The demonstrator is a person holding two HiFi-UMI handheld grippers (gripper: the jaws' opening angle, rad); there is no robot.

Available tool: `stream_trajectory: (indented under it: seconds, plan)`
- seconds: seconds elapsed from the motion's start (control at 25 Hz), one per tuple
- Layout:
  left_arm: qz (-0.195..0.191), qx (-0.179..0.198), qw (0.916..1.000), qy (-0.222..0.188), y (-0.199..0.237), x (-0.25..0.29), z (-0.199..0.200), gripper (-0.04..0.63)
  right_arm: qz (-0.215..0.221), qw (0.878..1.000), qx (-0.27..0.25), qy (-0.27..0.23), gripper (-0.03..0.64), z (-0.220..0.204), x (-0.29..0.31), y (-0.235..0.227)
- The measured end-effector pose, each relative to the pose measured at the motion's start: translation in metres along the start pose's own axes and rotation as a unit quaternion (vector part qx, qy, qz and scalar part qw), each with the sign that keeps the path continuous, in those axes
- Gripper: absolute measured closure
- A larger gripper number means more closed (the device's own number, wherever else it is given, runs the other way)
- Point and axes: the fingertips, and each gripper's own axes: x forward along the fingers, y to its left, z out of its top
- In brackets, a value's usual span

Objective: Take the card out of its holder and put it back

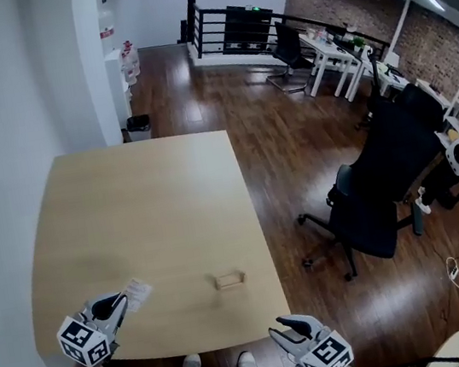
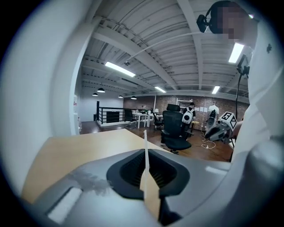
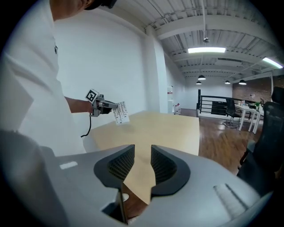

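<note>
A white card (image 1: 137,291) is pinched in my left gripper (image 1: 123,301), which is shut on it just above the table's near left corner. The left gripper view has the card (image 2: 145,146) edge-on between the pads. The small wooden card holder (image 1: 229,279) stands on the pale wooden table (image 1: 147,209), to the right of the card, with nothing in its slot. My right gripper (image 1: 283,330) hovers off the table's front right corner, open with nothing between its pads. From the right gripper view, the left gripper (image 3: 103,106) and the card (image 3: 120,113) show over the table's far side.
A white wall runs along the table's left side. A black office chair (image 1: 377,189) stands on the wooden floor to the right. White desks (image 1: 334,54) and a black railing (image 1: 226,27) are at the back. A small bin (image 1: 138,126) sits behind the table.
</note>
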Motion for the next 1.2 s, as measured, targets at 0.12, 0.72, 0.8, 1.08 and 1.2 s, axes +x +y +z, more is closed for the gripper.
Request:
stream_trajectory:
  seconds: [0.12, 0.72, 0.8, 1.08, 1.2]
  plan:
    - [0.033, -0.018, 0.9993, -0.004, -0.002, -0.026, -0.009, 0.578, 0.030, 0.999, -0.016, 0.005, 0.495, 0.006, 0.013, -0.001]
    - [0.111, -0.045, 0.9927, -0.009, -0.022, -0.089, -0.036, 0.580, 0.122, 0.990, -0.069, 0.006, 0.495, 0.029, 0.051, 0.011]
    - [0.100, -0.044, 0.9940, -0.009, -0.024, -0.086, -0.032, 0.580, 0.119, 0.990, -0.069, 0.006, 0.495, 0.031, 0.049, 0.010]
    - [0.026, -0.014, 0.9994, -0.018, -0.030, -0.043, -0.007, 0.580, 0.074, 0.996, -0.055, 0.004, 0.495, 0.021, 0.024, 0.003]
    - [-0.021, 0.011, 0.9995, -0.020, -0.031, -0.010, 0.009, 0.580, 0.036, 0.998, -0.042, -0.001, 0.495, 0.017, 0.009, -0.005]
